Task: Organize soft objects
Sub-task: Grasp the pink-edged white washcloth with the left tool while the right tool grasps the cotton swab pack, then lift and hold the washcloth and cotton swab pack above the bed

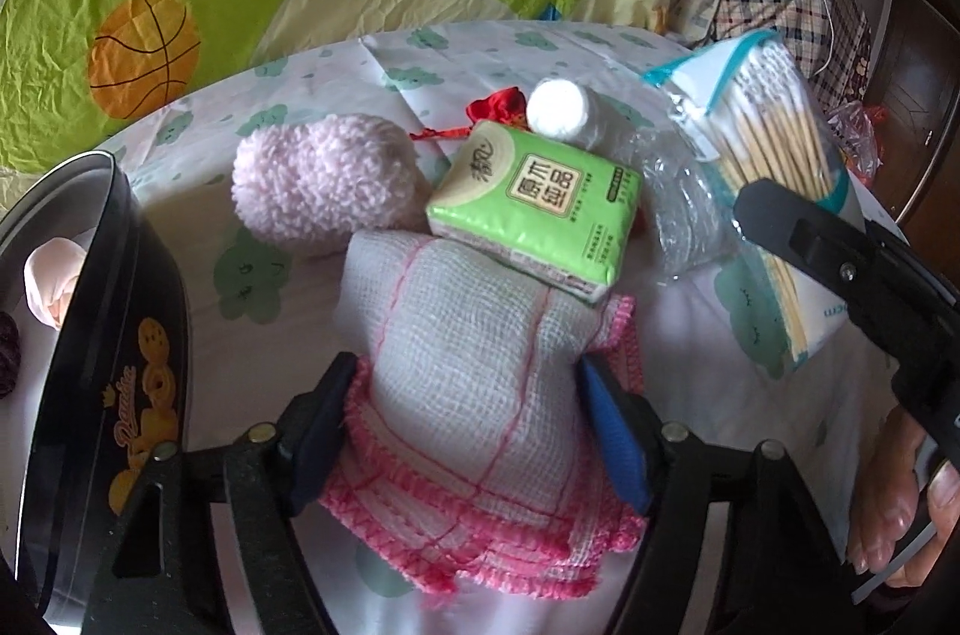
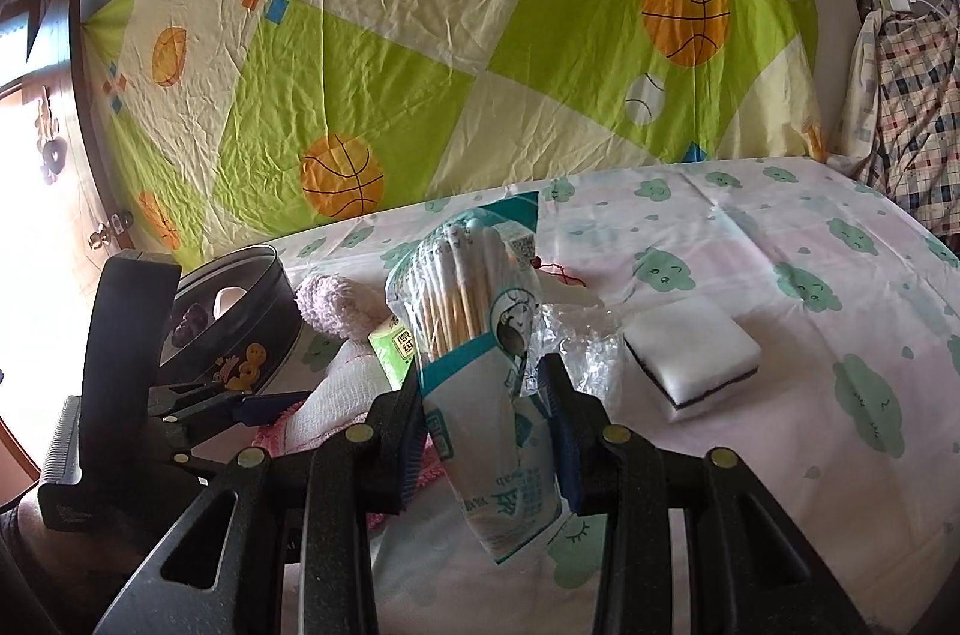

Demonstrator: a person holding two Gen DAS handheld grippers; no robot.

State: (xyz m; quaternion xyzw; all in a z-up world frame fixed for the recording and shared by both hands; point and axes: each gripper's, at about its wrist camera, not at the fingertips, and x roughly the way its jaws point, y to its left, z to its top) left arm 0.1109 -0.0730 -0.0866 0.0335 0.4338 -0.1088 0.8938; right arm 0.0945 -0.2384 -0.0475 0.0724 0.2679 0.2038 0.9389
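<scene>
Tin: our round black biscuit tin (image 1: 114, 335) holds a pale soft item — little else visible
Left gripper (image 1: 462, 431): we pinch the pink-edged white gauze cloth (image 1: 480, 365)
Right gripper (image 2: 486, 425): we clamp the clear bag of cotton swabs (image 2: 480, 335)
Left: fluffy pink pompom (image 1: 324, 185), green tissue pack (image 1: 534, 203) — both still outside

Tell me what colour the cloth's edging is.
Pink, on white cloth with thin pink grid lines; clearest in the left wrist view.

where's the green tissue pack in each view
Left wrist view: the green plastic-wrapped tissue pack lies just above centre, leaning on the white gauze cloth with pink edging.
Right wrist view: only a small green corner shows left of centre, behind the clear bag of cotton swabs.
Shared landmark: the fluffy pink ball, just left of the pack in both.
</scene>
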